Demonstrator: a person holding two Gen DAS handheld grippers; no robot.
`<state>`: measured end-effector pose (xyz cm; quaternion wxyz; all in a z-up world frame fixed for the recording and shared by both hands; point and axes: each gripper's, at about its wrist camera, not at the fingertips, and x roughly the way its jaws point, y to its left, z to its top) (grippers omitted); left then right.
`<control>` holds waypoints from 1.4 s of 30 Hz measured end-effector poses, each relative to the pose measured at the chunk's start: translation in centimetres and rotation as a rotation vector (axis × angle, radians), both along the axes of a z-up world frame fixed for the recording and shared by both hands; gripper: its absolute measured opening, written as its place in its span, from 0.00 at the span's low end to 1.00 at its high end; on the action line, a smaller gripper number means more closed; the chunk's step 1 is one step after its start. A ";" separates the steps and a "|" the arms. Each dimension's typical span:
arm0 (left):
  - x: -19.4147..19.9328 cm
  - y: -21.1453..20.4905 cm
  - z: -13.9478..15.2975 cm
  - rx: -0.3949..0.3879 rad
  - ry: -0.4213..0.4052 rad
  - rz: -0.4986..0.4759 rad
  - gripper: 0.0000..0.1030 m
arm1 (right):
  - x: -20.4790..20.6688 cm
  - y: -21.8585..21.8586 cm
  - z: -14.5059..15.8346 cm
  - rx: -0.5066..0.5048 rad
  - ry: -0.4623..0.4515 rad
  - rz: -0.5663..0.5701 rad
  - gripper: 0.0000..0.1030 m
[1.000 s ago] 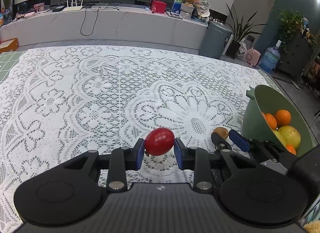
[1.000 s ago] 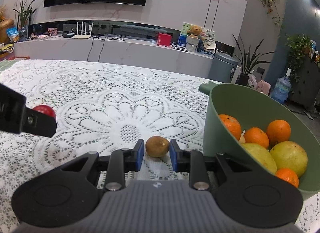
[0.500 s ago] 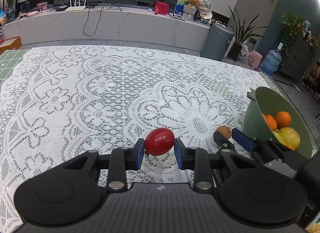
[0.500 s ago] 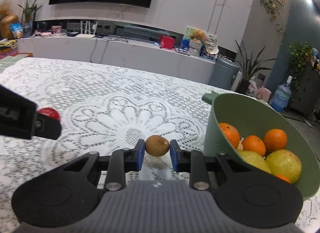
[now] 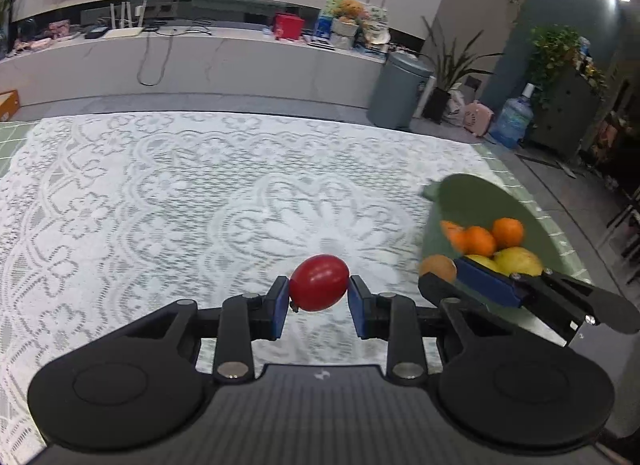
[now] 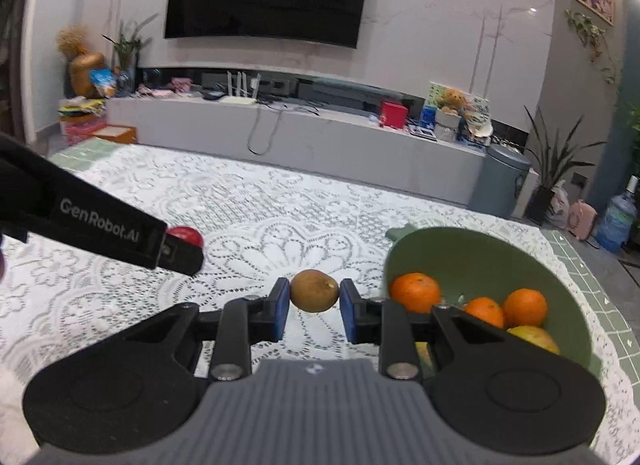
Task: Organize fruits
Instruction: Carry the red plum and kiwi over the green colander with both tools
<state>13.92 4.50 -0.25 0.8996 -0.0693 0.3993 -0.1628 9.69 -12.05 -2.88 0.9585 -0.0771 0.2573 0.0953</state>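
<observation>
My left tool grips the red fruit; my right tool clamps the brown fruit beside the green bowl.

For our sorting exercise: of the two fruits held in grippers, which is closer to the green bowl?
The brown fruit in the right gripper, beside the green bowl. The red fruit in the left gripper is farther away.

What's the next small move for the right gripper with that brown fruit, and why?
Probably carry it a little further right, over the green bowl's open mouth, before releasing. The right gripper is shut on the brown fruit, clear of the lace tablecloth, but the fruit sits just left of the bowl's rim, where oranges already lie.
</observation>
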 end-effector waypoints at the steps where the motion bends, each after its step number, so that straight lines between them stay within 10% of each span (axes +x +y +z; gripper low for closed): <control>1: -0.2 -0.4 0.2 -0.006 0.002 -0.011 0.34 | -0.2 -0.6 0.4 0.006 -0.005 0.011 0.23; 20: 2.0 -13.7 4.1 0.097 -0.036 -0.281 0.34 | 5.6 -14.8 1.4 0.083 0.241 0.081 0.23; 42: 8.8 -19.0 0.7 0.231 0.062 -0.349 0.34 | 12.2 -17.0 -2.1 0.194 0.479 0.104 0.23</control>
